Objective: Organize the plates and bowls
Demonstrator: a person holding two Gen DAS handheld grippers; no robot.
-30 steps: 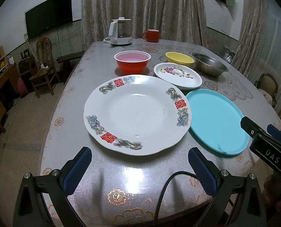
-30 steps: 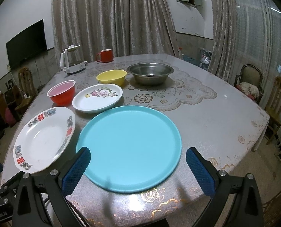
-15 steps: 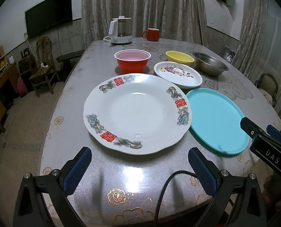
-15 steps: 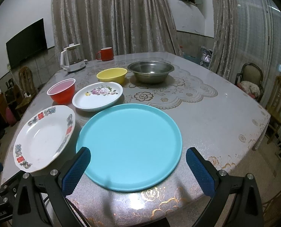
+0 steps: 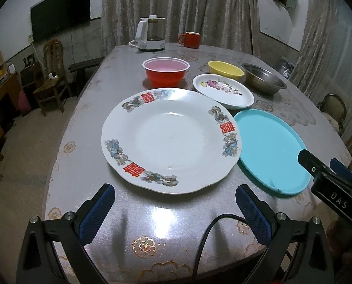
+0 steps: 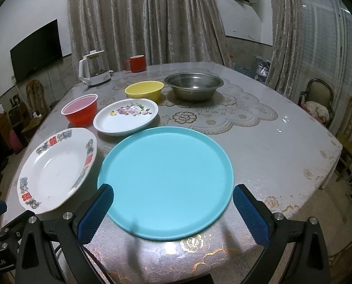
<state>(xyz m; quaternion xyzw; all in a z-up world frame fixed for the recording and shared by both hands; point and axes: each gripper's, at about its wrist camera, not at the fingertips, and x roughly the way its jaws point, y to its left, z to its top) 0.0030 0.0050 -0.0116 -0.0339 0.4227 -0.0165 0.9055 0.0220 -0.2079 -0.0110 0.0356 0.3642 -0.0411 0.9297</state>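
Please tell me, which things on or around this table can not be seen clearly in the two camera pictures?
- Right gripper, left wrist view: cut off by the right edge; its jaws stay out of sight there.
- Steel bowl, left wrist view: its near wall hides the bottom.
- Kettle, right wrist view: too small to tell whether it holds water.
- Red mug, both views: its rim hides the contents.
- Table near edge, both views: covered by the gripper bodies.

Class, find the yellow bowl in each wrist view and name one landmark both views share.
Left wrist: yellow bowl upper right of centre, left of the steel bowl.
Right wrist: yellow bowl upper centre, left of the steel bowl.
Shared landmark: red mug.
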